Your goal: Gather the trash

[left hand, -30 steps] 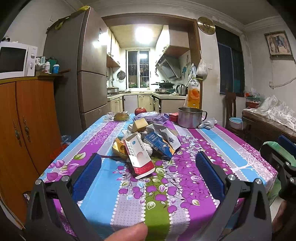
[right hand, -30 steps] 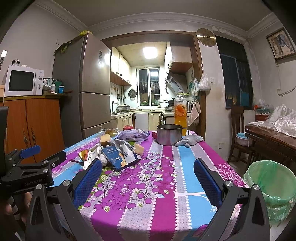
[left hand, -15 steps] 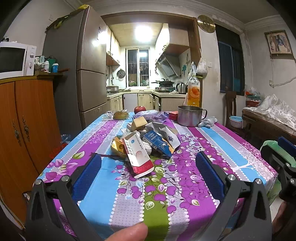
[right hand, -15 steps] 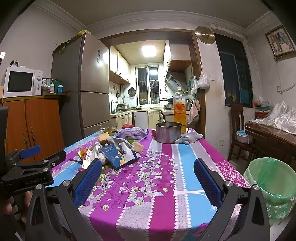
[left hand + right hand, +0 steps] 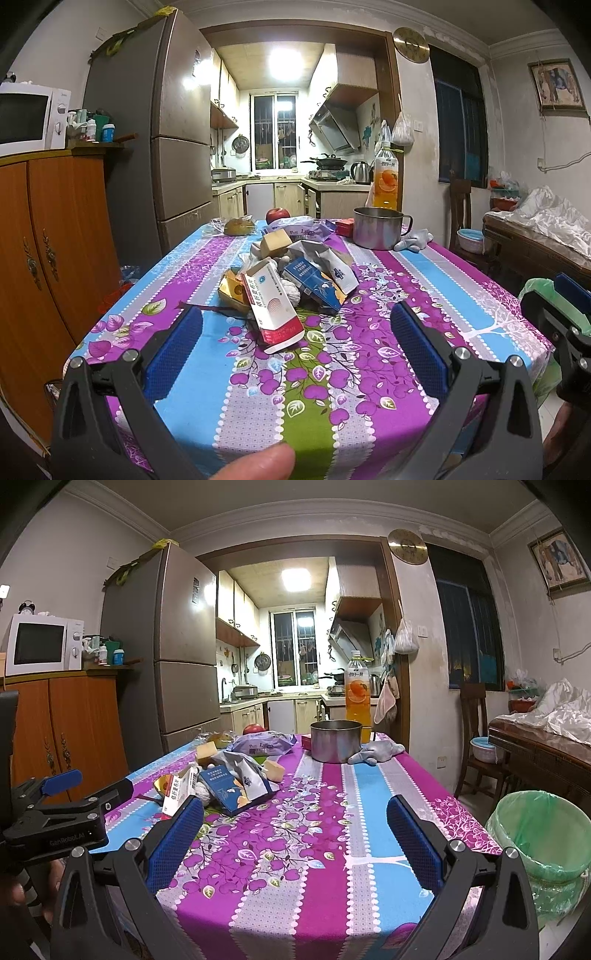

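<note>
- Cardboard medicine box (image 5: 275,306) fronts the trash pile mid-table, nearest the left gripper (image 5: 293,345) — both it and the right gripper (image 5: 293,830) gape wide, empty.
- Approach low, straddle its narrow sides — green-lined bin (image 5: 539,853) waits right.

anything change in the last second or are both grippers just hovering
Almost nothing changed. The left gripper eased slightly closer to the white and red box; the right gripper barely shifted. Both stay open and empty, and the trash pile and green-lined bin are untouched.
</note>
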Demonstrator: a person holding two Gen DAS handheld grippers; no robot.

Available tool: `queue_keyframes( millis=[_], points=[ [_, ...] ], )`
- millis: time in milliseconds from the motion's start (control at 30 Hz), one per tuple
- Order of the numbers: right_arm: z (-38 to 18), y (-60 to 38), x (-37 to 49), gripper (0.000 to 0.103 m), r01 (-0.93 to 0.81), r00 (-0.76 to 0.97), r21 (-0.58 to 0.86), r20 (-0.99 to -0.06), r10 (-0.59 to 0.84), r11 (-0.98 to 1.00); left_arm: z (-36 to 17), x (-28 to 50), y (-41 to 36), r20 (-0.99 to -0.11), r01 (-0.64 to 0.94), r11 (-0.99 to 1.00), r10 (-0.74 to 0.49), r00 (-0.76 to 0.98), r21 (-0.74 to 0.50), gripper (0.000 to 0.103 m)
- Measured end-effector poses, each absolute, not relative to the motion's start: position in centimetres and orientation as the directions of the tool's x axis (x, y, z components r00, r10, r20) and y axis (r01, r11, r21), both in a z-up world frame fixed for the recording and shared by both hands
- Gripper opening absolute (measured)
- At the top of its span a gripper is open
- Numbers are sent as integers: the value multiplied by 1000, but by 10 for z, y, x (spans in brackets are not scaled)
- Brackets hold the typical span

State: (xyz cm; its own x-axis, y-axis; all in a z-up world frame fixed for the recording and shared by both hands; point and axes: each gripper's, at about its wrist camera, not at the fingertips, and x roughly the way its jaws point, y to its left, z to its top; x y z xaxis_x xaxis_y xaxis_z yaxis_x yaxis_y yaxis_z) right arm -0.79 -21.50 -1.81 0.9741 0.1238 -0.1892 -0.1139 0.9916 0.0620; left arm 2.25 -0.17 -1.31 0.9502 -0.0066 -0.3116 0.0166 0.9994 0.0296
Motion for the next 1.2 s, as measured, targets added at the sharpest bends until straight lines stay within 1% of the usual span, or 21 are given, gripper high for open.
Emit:
queue_keyframes(
  millis=[633,900,1000,1100,1167,1200],
  points=[
    [-21,-217,-5,99,-113,973,65,-196,124,991,-13,24,-3,-316,17,999,-7,949,28,98],
    [-26,-218,3,99,-116,969,58,-211,126,992,-16,32,-4,-334,19,999,-9,942,26,98],
    [-28,-220,12,99,-118,966,57,-225,128,991,-20,48,8,-389,22,1000,-28,921,-19,98],
    [-31,-221,25,99,-122,958,57,-254,133,991,-30,78,27,-482,1,997,-40,875,-81,98],
    [-33,-222,33,99,-124,954,59,-266,136,990,-41,106,48,-556,-7,981,-104,825,-194,98],
    [-35,-223,38,99,-126,952,57,-273,137,990,-45,117,56,-575,-18,972,-123,809,-233,97]
  ],
)
